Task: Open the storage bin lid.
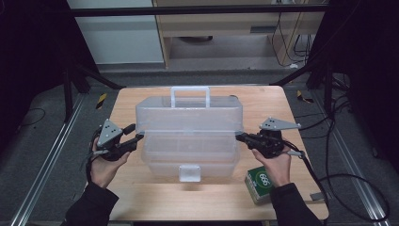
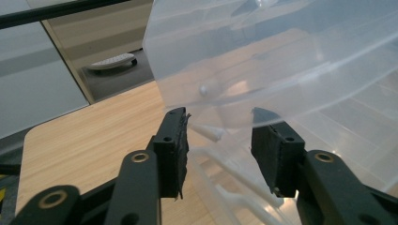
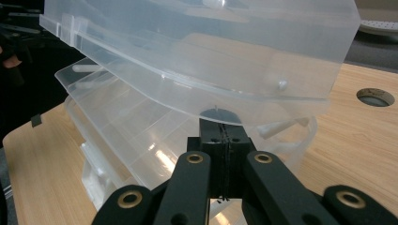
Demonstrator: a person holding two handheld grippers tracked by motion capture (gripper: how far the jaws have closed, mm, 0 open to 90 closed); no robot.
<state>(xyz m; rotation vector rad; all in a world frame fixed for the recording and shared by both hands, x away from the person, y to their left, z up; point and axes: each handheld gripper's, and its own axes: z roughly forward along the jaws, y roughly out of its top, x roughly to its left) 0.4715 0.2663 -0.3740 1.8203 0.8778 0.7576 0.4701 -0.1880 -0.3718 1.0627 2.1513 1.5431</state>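
Box: a clear plastic tiered box point(image 1: 189, 136) sits mid-counter, its upper tray with the carry handle point(image 1: 190, 95) swung up and back, the lower trays stepped out toward the person.
Latch: the front clasp point(image 1: 189, 173) hangs at the near edge, undone as far as I can see.
Left tool: the left tool point(image 1: 134, 133) is at the box's left end, jaws standing roughly half apart; the tray's corner lies between the pads point(image 2: 174, 140) but they do not press on it.
Right tool: the right tool point(image 1: 241, 137) is at the box's right end, jaws fully together at the lower rim of the upper tray (whether they pinch a thin plastic lip there, I cannot tell).
Progress: I judge the opening nearly done, since the tiers are fanned out; what is left looks like letting go on the right and settling the trays, or loading them.
Counter: a light wooden counter point(image 1: 141, 195) with a cable hole near the box; a small green carton point(image 1: 259, 182) lies by the right hand.
Room: dark curtains either side, grey carpet, floor rails, trailing cables, and pale cabinets beyond.
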